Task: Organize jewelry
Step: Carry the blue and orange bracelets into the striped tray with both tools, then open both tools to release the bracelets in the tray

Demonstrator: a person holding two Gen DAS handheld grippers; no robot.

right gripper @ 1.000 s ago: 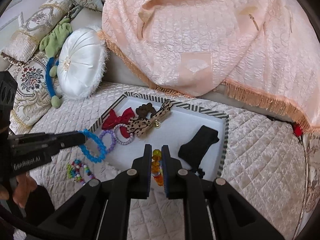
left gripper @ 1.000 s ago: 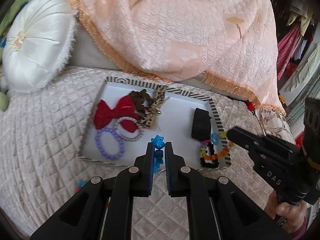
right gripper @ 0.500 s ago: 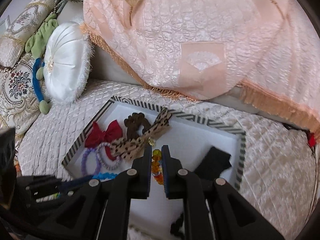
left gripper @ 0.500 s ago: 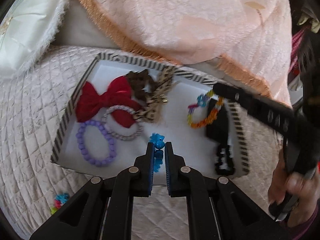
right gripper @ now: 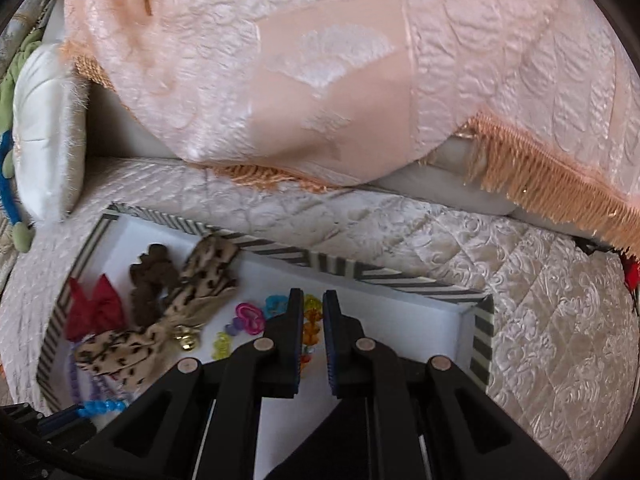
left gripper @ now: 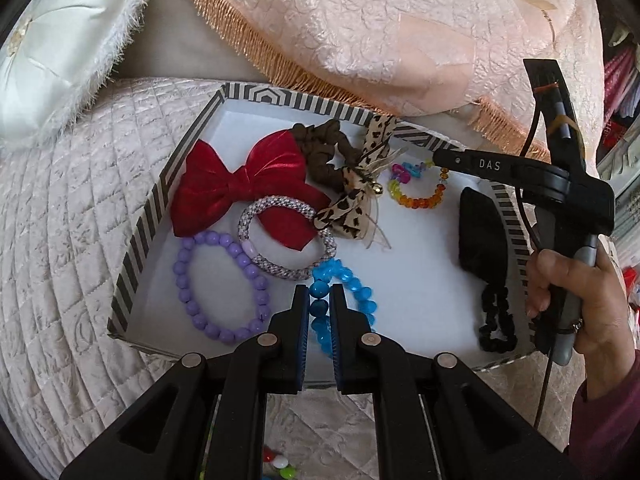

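A striped-rim white tray [left gripper: 138, 236] lies on the quilted bed. My left gripper [left gripper: 319, 294] is shut on a blue bead bracelet [left gripper: 362, 294], whose loop droops onto the tray floor beside a purple bead bracelet [left gripper: 218, 284]. In the left wrist view my right gripper [left gripper: 438, 158] reaches in from the right, and a multicolour bead bracelet [left gripper: 418, 202] hangs from its tip over the far part of the tray. The right wrist view shows that gripper [right gripper: 312, 304] shut on the multicolour bracelet [right gripper: 311, 332] above the tray [right gripper: 340, 268].
In the tray lie a red bow [left gripper: 240, 184], a grey woven bracelet [left gripper: 280, 208], a brown scrunchie [left gripper: 320, 148], a leopard bow [left gripper: 352, 196], a black pouch [left gripper: 478, 232] and a black scrunchie [left gripper: 496, 320]. Loose beads [left gripper: 276, 464] sit on the bed. A fringed peach cover [left gripper: 400, 20] overhangs behind.
Both grippers have come down closer to the tray. The right one has carried the multicolour bracelet across to the tray's far side. The blue bracelet now droops onto the tray floor.
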